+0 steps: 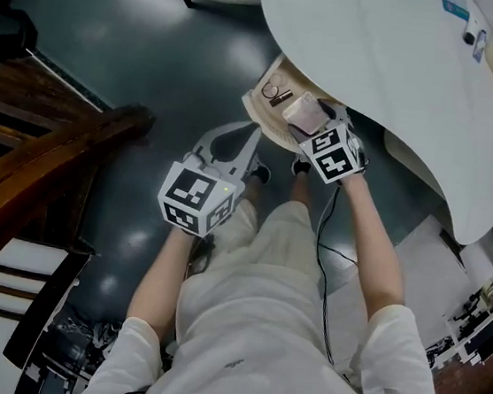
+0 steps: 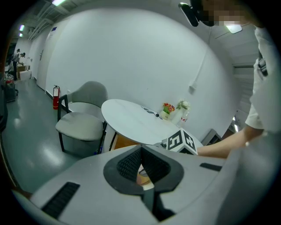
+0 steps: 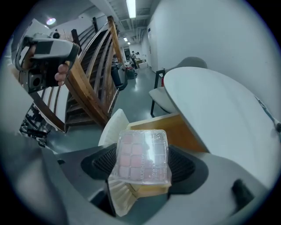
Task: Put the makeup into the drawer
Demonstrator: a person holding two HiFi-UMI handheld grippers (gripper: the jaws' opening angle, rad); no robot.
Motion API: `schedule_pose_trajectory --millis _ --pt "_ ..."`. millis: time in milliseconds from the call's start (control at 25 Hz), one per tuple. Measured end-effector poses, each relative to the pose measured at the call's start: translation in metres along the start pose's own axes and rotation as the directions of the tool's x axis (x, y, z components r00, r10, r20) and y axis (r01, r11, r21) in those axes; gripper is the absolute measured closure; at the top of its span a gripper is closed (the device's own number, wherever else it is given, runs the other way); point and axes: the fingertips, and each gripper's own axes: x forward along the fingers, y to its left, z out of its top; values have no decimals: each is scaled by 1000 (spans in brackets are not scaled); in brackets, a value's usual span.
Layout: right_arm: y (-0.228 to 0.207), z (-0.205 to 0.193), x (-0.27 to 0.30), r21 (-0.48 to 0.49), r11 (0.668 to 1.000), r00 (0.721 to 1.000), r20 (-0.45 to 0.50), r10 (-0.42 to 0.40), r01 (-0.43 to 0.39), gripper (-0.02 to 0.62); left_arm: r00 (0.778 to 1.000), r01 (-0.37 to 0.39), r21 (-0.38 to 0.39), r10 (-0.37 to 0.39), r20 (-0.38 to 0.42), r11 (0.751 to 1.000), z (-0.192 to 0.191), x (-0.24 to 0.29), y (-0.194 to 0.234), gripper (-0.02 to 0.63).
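One makeup palette (image 3: pixel 139 149), a clear case of pink pans, is pinched flat between the jaws of the right claw (image 3: pixel 142 163). Its long axis runs forward along the jaws, so its far end sticks out past them. In the head view the palette sits over the right part of the open drawer (image 1: pixel 258 113), which juts out from under the round white surface (image 1: pixel 381 48). A few small items (image 1: pixel 277 90) already lie in the drawer's left part. Whether the palette rests on the drawer floor or hangs just above it, I cannot tell.

The left claw (image 2: pixel 141 163) has its jaws pressed together on nothing. It points at the drawer's front from just beside it.

The right claw is clearly the nearer one, and the drawer lies directly beneath its load. The coming move looks like a short lowering and release into the free right part
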Motion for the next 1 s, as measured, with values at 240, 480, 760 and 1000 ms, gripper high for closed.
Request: schedule_pose_trajectory --millis 240,480,760,1000 --pt "-1 -18 37 -134 990 995 -88 41 -53 219 1000 13 30 -13 -17 999 -6 24 17 598" --pt "-4 -39 69 -266 959 983 -175 52 -99 219 1000 0 81 1 -16 997 -12 41 25 598" --pt "-9 -65 103 -355 923 953 -302 37 -148 219 1000 -5 80 6 -11 997 -17 55 27 598" --pt "-7 -82 121 -409 892 927 -375 29 -194 219 1000 2 87 0 -23 996 -22 55 26 598"
